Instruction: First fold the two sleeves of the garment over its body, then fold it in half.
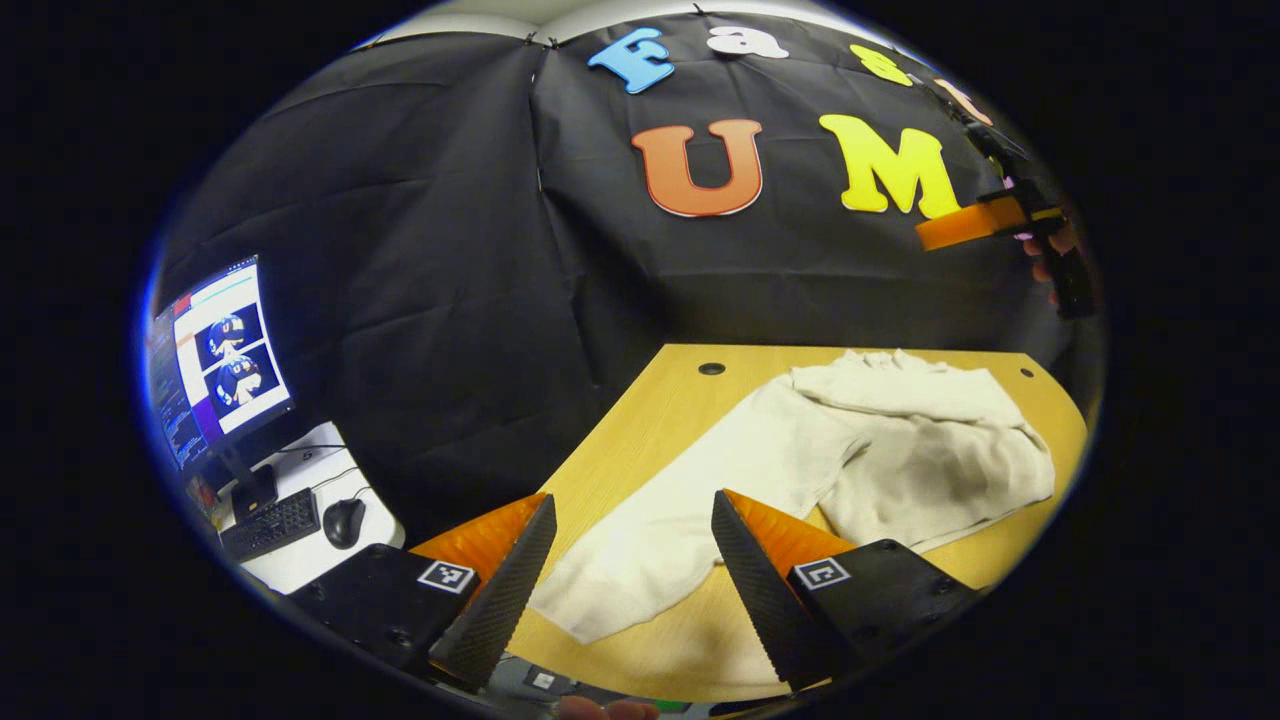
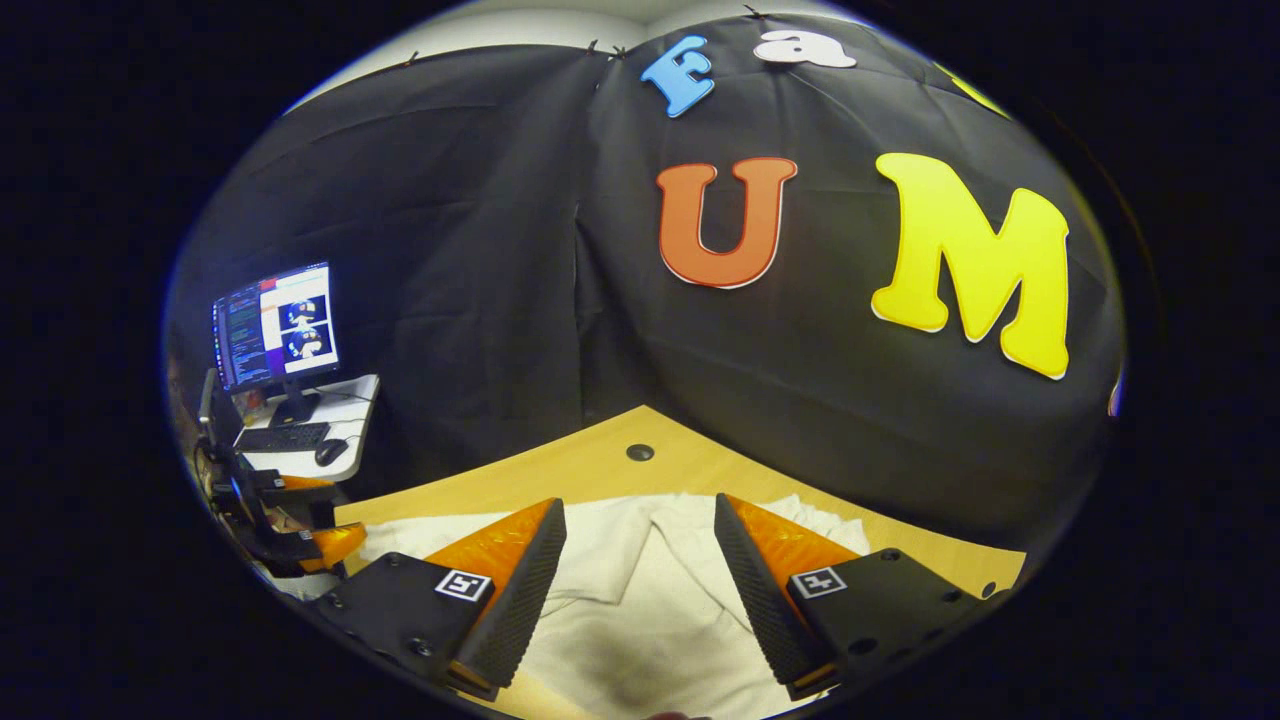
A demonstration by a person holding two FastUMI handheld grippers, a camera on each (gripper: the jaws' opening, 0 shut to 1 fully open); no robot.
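In the left gripper view your left gripper point(image 1: 632, 545) hung spread over the cream garment's point(image 1: 880, 450) sleeve point(image 1: 660, 540) on the wooden table point(image 1: 640, 420), w/ nothing pinched; in the right gripper view your right gripper point(image 2: 638, 550) was spread above the garment's body, also w/ nothing pinched.

We see our left tool point(image 1: 632, 560) as two wedge-shaped fingers with finely ribbed inner faces, each bolted to a black block with small round screws. Each block carries a square white-bordered black-and-white marker near the finger's base. Our right tool point(image 2: 640, 570) has the same build: ribbed wedges, black screw-fastened blocks, one square marker on each. Farther off in the left gripper view, the right tool shows a black handle with a hand point(image 1: 1050, 262) around it.
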